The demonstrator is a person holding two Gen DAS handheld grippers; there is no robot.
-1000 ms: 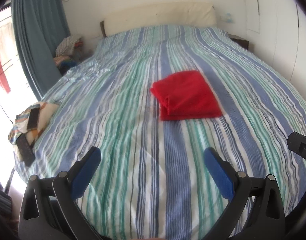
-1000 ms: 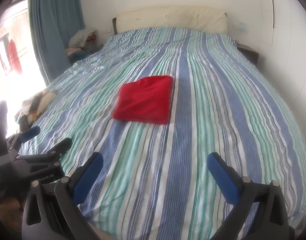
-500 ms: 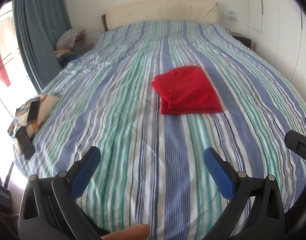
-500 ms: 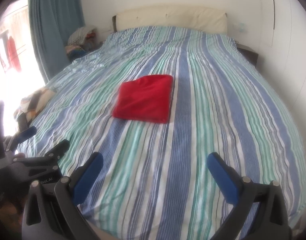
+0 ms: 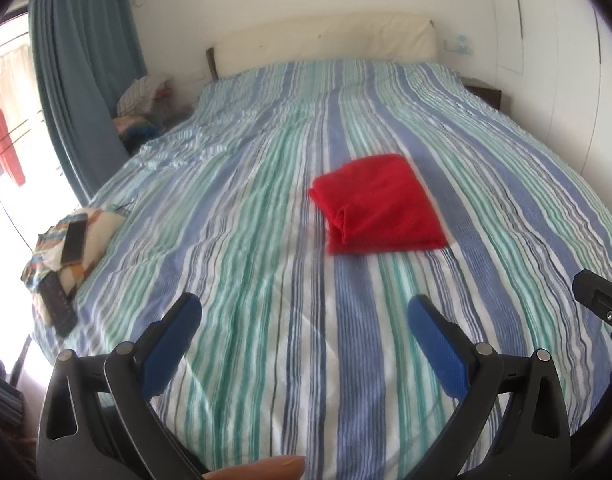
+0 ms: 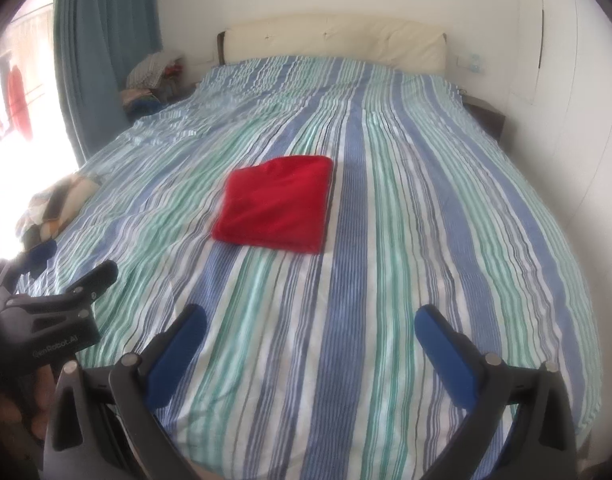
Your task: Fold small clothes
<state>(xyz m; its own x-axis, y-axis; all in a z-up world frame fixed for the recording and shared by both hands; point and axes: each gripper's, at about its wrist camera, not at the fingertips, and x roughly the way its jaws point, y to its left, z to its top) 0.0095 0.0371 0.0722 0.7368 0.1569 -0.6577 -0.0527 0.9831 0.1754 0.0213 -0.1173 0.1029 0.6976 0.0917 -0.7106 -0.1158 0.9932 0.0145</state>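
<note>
A red garment (image 5: 380, 205) (image 6: 277, 210) lies folded into a flat rectangle in the middle of the striped bed (image 5: 266, 280) (image 6: 426, 240). My left gripper (image 5: 304, 312) is open above the near end of the bed, well short of the garment, with nothing between its blue pads. My right gripper (image 6: 312, 322) is open too, likewise back from the garment and empty. In the right wrist view the left gripper (image 6: 70, 268) shows at the left edge, held by a hand. In the left wrist view, a part of the right gripper (image 5: 598, 296) shows at the right edge.
A patterned cushion (image 5: 66, 248) with a phone and a remote on it sits at the bed's left edge. A pile of clothes (image 5: 144, 96) lies beside the blue curtain (image 5: 82, 80). A cream headboard (image 5: 326, 40) and white walls bound the bed.
Both grippers have drawn back slightly from the garment, staying open. The red garment has not moved on the bed.
</note>
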